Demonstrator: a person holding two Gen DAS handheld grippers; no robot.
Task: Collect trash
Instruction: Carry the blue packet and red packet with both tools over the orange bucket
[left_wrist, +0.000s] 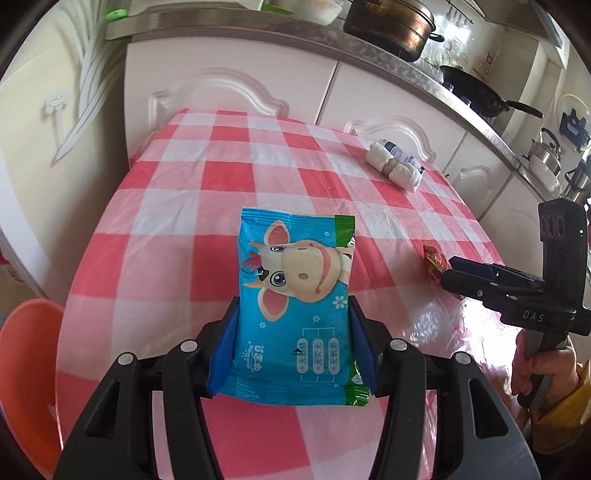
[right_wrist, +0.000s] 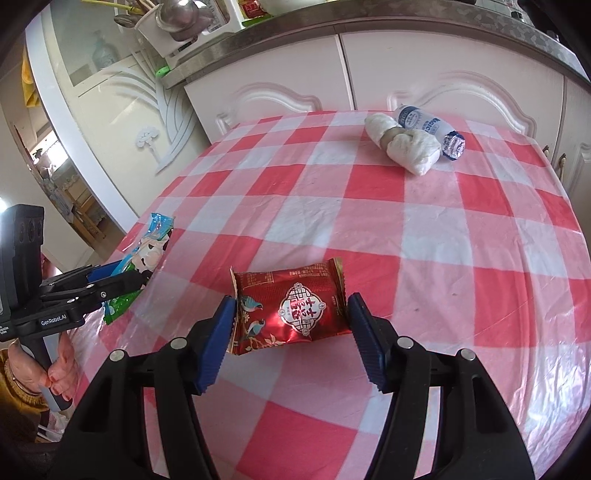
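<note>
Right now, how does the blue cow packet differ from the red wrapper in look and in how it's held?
The blue cow packet is bigger and stands lengthwise out of the left gripper, clamped by both pads. The red wrapper is smaller, shiny and squarish; it lies crosswise in the right gripper, where one pad touches it and the other stands clear. Both are sealed packets above the checked tablecloth.

Both views are bright with soft daylight. The plastic tablecloth (left_wrist: 166, 229) shines with white glare at its near right corner in the left view and near its left edge in the right view. Shadows on it are faint. Fisheye bending curves the counter (left_wrist: 258, 26) behind it; corners are black. Focus is sharp.
</note>
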